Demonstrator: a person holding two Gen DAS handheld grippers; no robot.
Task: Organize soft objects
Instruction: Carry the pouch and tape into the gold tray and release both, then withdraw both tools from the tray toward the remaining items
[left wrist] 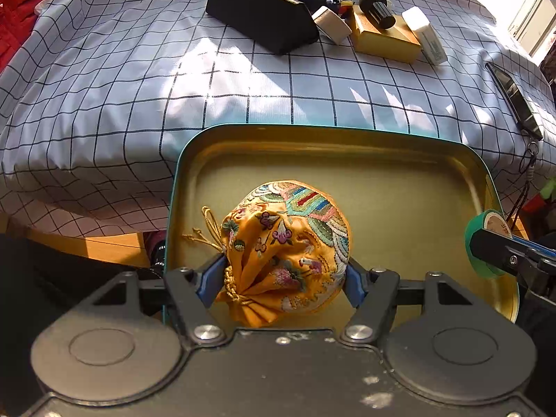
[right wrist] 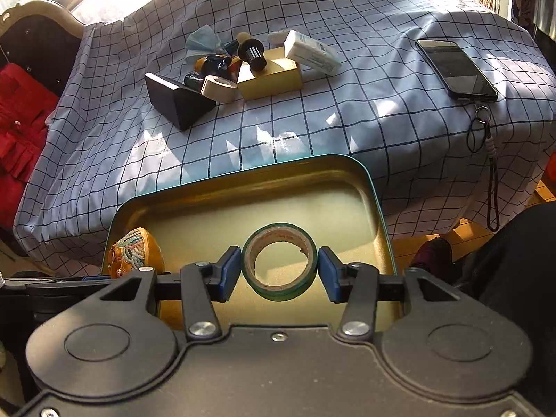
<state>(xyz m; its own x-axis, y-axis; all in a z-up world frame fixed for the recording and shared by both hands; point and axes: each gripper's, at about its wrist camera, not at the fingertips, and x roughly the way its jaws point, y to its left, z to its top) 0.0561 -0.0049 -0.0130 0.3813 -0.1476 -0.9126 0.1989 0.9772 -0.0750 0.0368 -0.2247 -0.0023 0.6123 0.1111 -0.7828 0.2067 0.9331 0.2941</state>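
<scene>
My left gripper [left wrist: 283, 272] is shut on an orange embroidered drawstring pouch [left wrist: 288, 243], held inside a teal tin with a gold interior [left wrist: 399, 187]. In the right wrist view my right gripper [right wrist: 279, 272] is shut on a green tape roll [right wrist: 279, 260], its pads pressing both sides, above the same tin [right wrist: 312, 208]. The pouch [right wrist: 135, 252] shows at the tin's left side there. The tape roll [left wrist: 484, 243] and the right gripper's finger appear at the right edge of the left wrist view.
On the checked cloth [left wrist: 139, 87] behind the tin lie a black triangular box [left wrist: 260, 14], a gold box [left wrist: 385, 34], a white pack [left wrist: 429, 34], a beige tape roll [right wrist: 219, 88] and small items. A phone [right wrist: 457, 69] with a strap lies at right. A red cushion [right wrist: 21, 128] is at left.
</scene>
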